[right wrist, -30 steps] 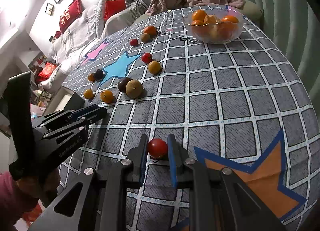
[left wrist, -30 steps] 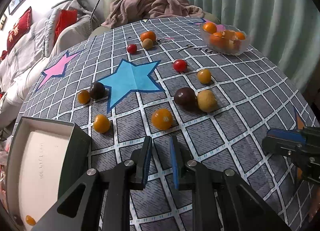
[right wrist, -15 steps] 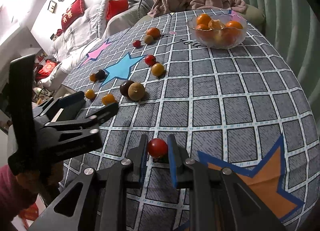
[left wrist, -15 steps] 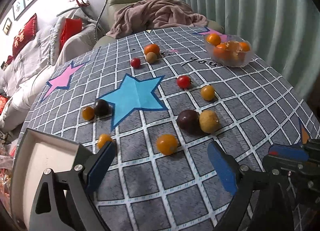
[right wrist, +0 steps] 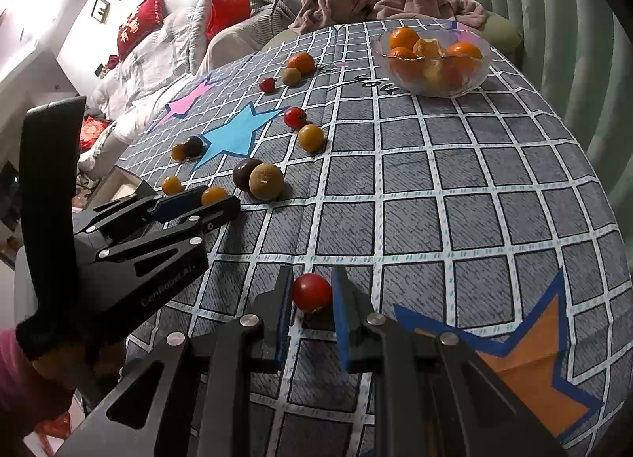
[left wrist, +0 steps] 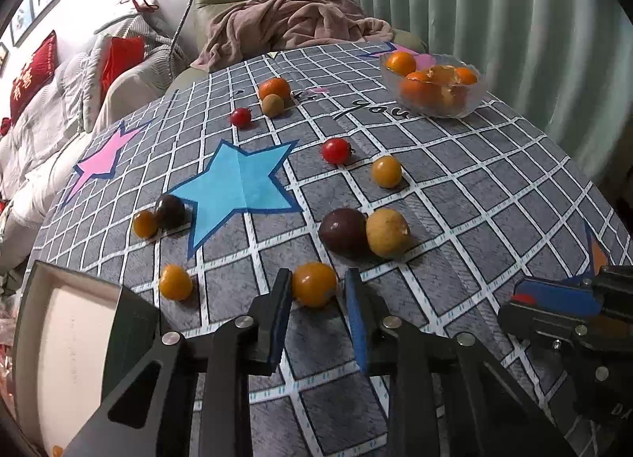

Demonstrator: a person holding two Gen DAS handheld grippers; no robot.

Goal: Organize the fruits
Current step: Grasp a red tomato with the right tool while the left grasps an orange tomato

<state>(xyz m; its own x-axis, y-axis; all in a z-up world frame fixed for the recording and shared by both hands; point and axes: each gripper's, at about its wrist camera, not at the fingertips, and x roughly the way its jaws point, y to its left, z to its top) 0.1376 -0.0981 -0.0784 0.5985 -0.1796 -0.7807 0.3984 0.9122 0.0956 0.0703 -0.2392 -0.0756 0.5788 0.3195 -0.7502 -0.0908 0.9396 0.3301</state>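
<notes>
The left gripper (left wrist: 316, 298) is closing around a small orange tomato (left wrist: 313, 284) between its pads; the right gripper (right wrist: 312, 298) clamps a red cherry tomato (right wrist: 311, 292). Both look light, smooth, easily bruised; gentle grip across the middle.

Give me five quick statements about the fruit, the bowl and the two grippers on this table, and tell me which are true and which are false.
1. The glass bowl holds oranges. True.
2. The right gripper is empty. False: it is shut on a red tomato.
3. An orange fruit sits between the left gripper's closing jaws. True.
4. The dark purple fruit touches a tan fruit. True.
5. The blue star has a fruit lying in its middle. False: its middle is bare, and the fruits lie around it.
</notes>
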